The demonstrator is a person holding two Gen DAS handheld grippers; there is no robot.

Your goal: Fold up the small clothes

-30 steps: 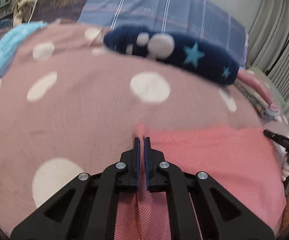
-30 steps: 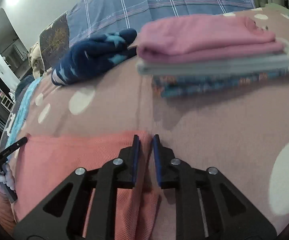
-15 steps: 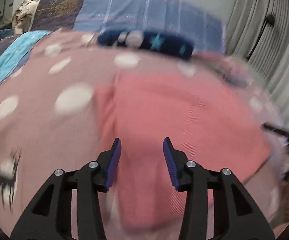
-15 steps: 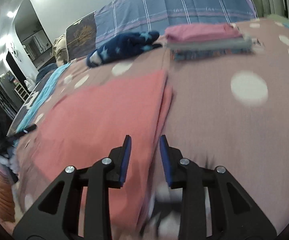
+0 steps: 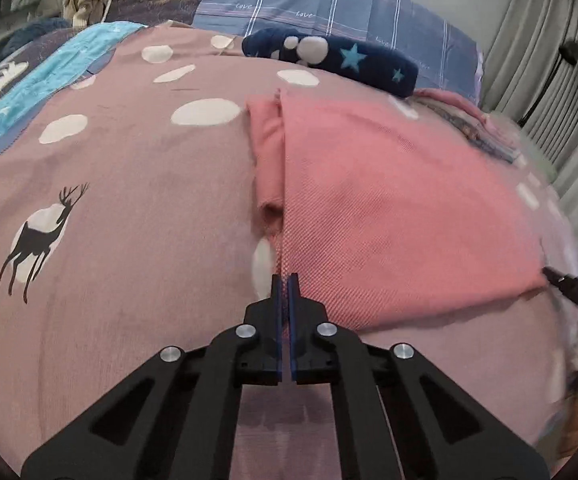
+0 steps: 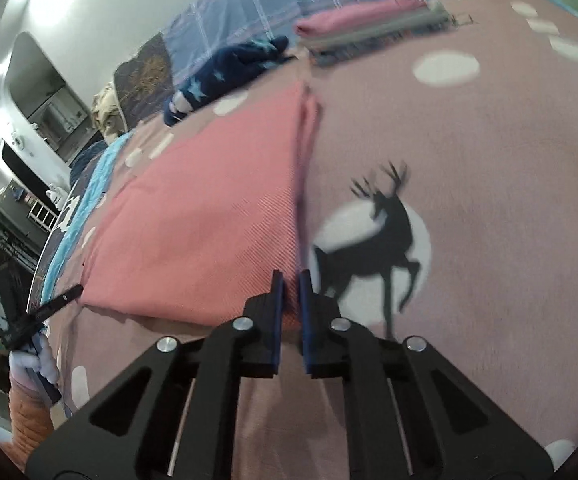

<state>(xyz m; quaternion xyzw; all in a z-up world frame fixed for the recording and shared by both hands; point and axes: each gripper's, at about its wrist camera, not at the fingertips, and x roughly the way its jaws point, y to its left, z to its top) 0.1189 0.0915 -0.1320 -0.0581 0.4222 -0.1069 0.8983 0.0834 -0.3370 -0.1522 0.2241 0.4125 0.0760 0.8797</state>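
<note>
A coral pink garment [image 5: 389, 208] lies flat on the pink spotted bedspread [image 5: 129, 200], with a narrow folded strip along its left side. My left gripper [image 5: 285, 280] is shut on its near left corner. In the right wrist view the same garment [image 6: 209, 220] lies to the left, and my right gripper [image 6: 290, 278] is shut on its near right corner. The right gripper's tip [image 5: 565, 280] shows at the garment's far corner in the left wrist view, and the left gripper's tip [image 6: 63, 298] shows in the right wrist view.
A navy star-patterned garment [image 5: 337, 60] lies at the back by the blue plaid pillow [image 5: 329, 8]. A stack of folded clothes [image 6: 369, 28] sits at the back right. A deer print [image 6: 373, 240] marks the bedspread beside my right gripper.
Both grippers let go of the far edge, drew back open over the garment, and have now shut on its near corners.
</note>
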